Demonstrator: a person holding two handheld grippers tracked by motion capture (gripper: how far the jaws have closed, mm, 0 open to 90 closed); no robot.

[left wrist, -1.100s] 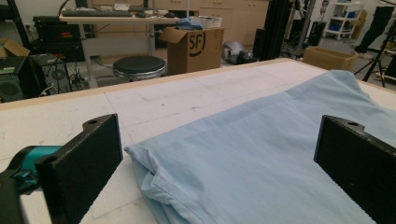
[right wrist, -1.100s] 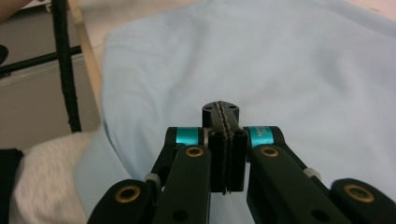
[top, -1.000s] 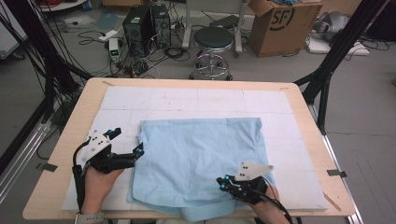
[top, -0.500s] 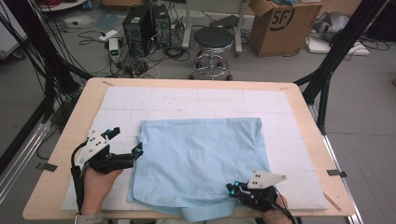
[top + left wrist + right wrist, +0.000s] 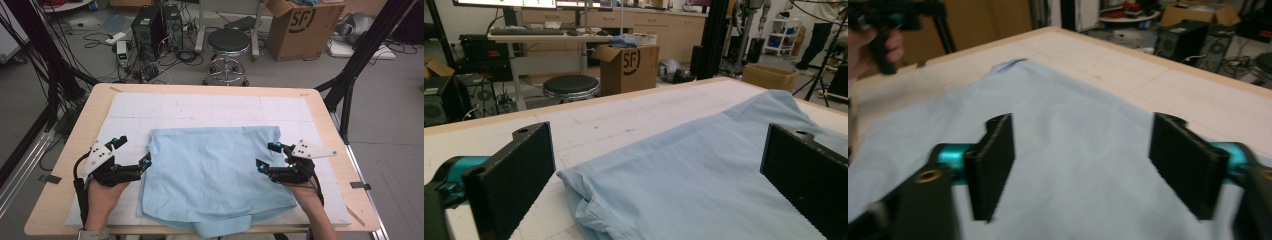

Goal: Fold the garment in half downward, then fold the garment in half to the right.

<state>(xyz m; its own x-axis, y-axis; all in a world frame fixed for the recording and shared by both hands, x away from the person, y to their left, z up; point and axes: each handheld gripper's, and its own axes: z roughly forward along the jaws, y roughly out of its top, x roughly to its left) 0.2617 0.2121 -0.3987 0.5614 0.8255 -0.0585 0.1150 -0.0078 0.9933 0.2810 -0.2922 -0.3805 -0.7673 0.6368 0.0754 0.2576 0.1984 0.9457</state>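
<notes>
L gripper [image 5: 131, 156] sat at the left edge of the light-blue cloth [image 5: 215, 175], jaws spread wide w/ the cloth's folded corner lying between them, pads not pressing it. Cloth lay flat on the white mat [image 5: 200, 107], centre of the table [image 5: 95, 107], near hem hanging over the front edge. R gripper [image 5: 266, 156] was over the cloth's right side, jaws just opened & released, nothing pinched; cloth beneath them. Beyond the table: a black stool [image 5: 228, 42], then a cardboard box [image 5: 295, 25].
</notes>
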